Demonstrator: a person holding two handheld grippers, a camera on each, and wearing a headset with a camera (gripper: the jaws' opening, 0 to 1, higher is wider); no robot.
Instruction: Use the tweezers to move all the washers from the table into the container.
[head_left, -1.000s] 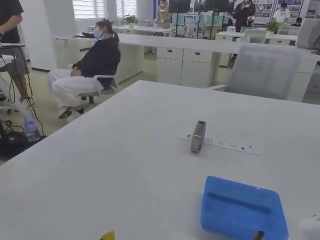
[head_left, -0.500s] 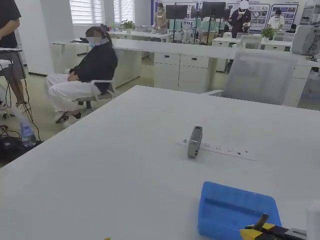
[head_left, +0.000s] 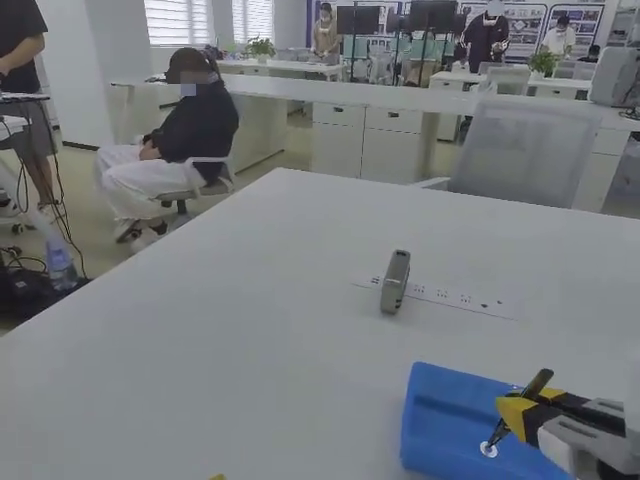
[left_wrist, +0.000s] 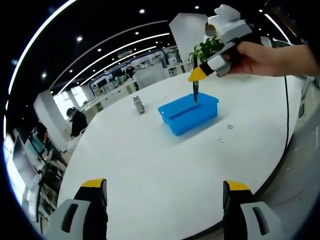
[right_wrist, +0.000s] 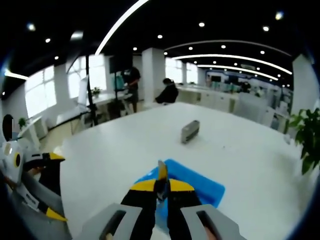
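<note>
The right gripper (head_left: 520, 412) was at the lower right of the head view, its yellow-tipped jaws closed tight on the tweezers (head_left: 497, 433). The tweezers pointed down into the blue container (head_left: 440, 420), which stood on the white table (head_left: 250, 330) at its near edge. A washer (head_left: 488, 449) sat right at the tweezers' tip, over the container's inside (whether it was pinched or already lay on the bottom could not be told).

In the left gripper view, the left gripper (left_wrist: 162, 185) had its jaws spread wide apart with nothing between them, held above the table and well apart from the container. The same view showed a hand (left_wrist: 260, 55) holding the right gripper above the container. Two more washers (left_wrist: 230, 127) lay on the bare table near the container, on the side away from the grey box (left_wrist: 138, 105).

That grey box stood on its edge farther along the table, touching one end of a power strip (head_left: 450, 294) set flat in the tabletop. Beyond the table stood a pale mesh chair (head_left: 525, 145), and a person (head_left: 185, 135) in a dark top sat to the left in the background.
</note>
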